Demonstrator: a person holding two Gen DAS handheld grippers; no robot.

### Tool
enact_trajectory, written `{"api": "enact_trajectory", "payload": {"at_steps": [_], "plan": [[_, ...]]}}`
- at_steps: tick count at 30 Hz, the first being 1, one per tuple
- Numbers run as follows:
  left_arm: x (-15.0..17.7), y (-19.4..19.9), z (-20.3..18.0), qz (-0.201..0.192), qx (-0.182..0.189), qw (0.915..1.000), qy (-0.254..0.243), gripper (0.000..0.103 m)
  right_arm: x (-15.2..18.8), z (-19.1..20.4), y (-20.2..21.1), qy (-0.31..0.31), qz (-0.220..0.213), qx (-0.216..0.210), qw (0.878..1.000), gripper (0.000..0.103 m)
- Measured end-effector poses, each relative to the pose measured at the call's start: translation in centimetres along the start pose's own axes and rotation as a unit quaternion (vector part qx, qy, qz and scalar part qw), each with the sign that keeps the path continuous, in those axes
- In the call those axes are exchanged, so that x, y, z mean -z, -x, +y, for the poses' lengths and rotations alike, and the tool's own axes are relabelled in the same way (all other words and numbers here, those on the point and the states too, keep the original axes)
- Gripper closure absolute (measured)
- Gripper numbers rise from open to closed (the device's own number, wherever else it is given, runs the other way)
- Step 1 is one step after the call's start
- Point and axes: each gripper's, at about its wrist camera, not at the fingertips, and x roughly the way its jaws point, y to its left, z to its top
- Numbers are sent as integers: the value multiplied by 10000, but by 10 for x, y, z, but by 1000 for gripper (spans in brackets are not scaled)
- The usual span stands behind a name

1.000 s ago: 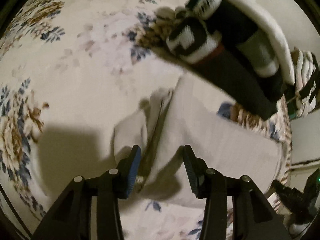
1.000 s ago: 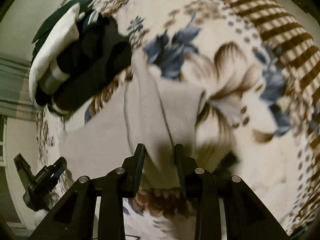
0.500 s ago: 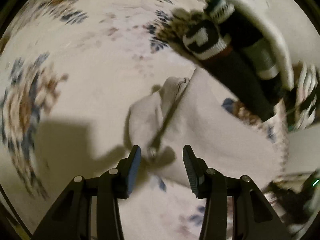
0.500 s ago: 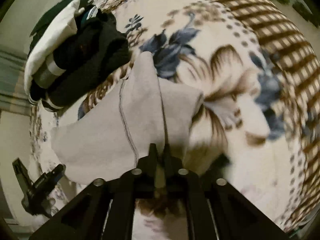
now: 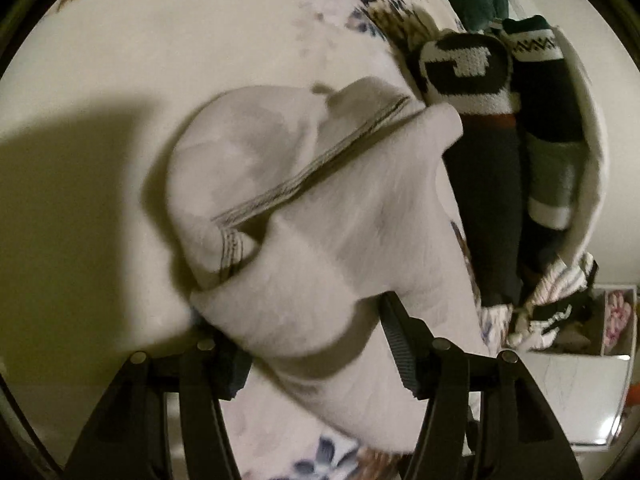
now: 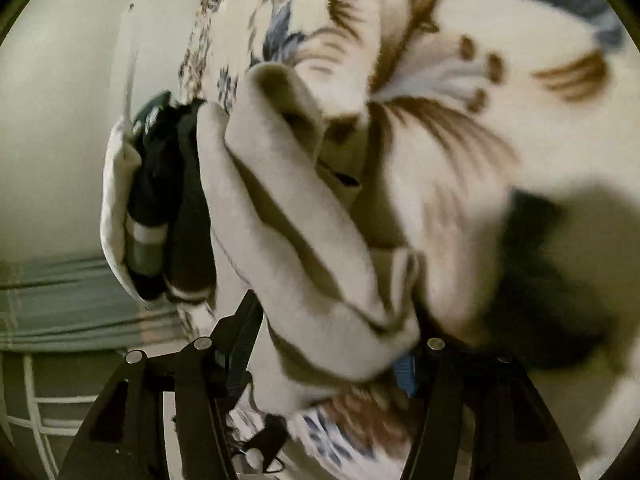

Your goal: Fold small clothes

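Both jaws stand wide around the grey garment (image 5: pixel 320 216); I'd lay it flat on the bed (image 5: pixel 120 40) before regripping.

The pale grey cotton garment (image 5: pixel 320 208) carries a dark-striped stitched hem. Under it, the cream fleece blanket (image 6: pixel 500 92) is printed with brown and slate-blue flowers. The knitted black-and-white patterned sock (image 5: pixel 464 68) shows a rust-red band, and the neighbouring dark green sock (image 5: pixel 548 152) has a white zigzag cuff and grey stripes.
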Motion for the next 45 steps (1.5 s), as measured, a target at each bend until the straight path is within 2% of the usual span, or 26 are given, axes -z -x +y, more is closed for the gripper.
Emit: {"api": "enact_trajectory", "payload": {"at_steps": [5,7,8,9,10,13,18,22,26,32,36,39,42,43,45], "plan": [[6,-4,-18,-469,-242,9986,-6,49,-5,1,-10,-206,-205,-334,9990,42],[10,1,-23,-674,-142,9975,-126,71,-4,2,-10,-289,-266,-471,9981,44],[12,4,-25,-732,-68,9971,-180,83,-4,3,-10,-304,-292,-519,9978,49],[11,6,-29,-807,-31,9965,-226,86,-4,4,-11,-318,-304,-551,9975,66],[11,9,-32,-888,28,9957,-266,86,-5,7,-12,-290,-299,-543,9977,75],[13,25,-36,-1051,195,9940,-238,89,-5,19,-9,-58,-304,-303,9991,81],[9,75,-60,-1255,442,9896,-544,90,1,59,10,465,-284,-31,9985,83],[-3,114,-90,-1364,619,9866,-651,91,4,109,29,915,-247,108,9954,83],[-24,159,-136,-1566,924,9801,-800,91,2,161,52,1247,-199,-22,9920,83],[-74,198,-226,-1972,1413,9621,-1243,91,-27,281,64,1640,-420,-524,9842,84],[-123,181,-274,-2146,1503,9531,-1516,90,-65,354,44,1834,-680,-905,9765,83],[-158,143,-280,-2067,1369,9563,-1548,90,-101,385,2,1876,-765,-944,9747,83],[-178,93,-266,-1841,983,9637,-1666,90,-127,379,-43,1863,-712,-809,9766,83],[-184,72,-254,-1704,790,9685,-1632,90,-135,373,-60,1844,-665,-697,9781,83],[-190,51,-232,-1586,717,9727,-1535,90,-143,351,-85,1824,-560,-466,9805,83]]}}
